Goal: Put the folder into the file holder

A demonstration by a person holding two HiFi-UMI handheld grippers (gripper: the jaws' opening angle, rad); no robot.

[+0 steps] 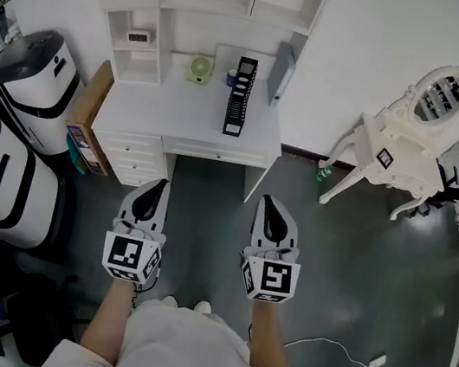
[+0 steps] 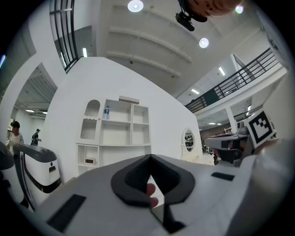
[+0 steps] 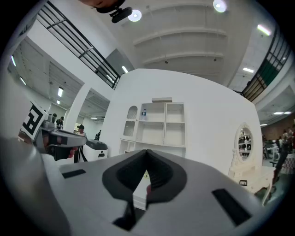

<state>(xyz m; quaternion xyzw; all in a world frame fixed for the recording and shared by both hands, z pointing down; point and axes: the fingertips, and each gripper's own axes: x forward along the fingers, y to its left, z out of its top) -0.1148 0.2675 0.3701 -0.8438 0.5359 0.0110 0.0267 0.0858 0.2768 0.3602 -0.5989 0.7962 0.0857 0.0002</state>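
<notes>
Claws pressed together, left claw (image 1: 158,187) and right claw (image 1: 268,204) face desk (image 1: 158,113) bearing file holder (image 1: 240,97); vanity table (image 1: 399,136) alongside.

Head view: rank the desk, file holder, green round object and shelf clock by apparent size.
Largest to smallest:
desk
file holder
green round object
clock
The last two look nearly alike, so their order is unsure.

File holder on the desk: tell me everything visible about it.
The file holder is black, narrow and boxy, with a perforated-looking panel at its far end and several slots along its length. It stands upright on the white desk, right of centre, its long axis running front to back. No folder shows in it. A small blue item sits close by its far left side; the grey folder stands apart to its right.
</notes>
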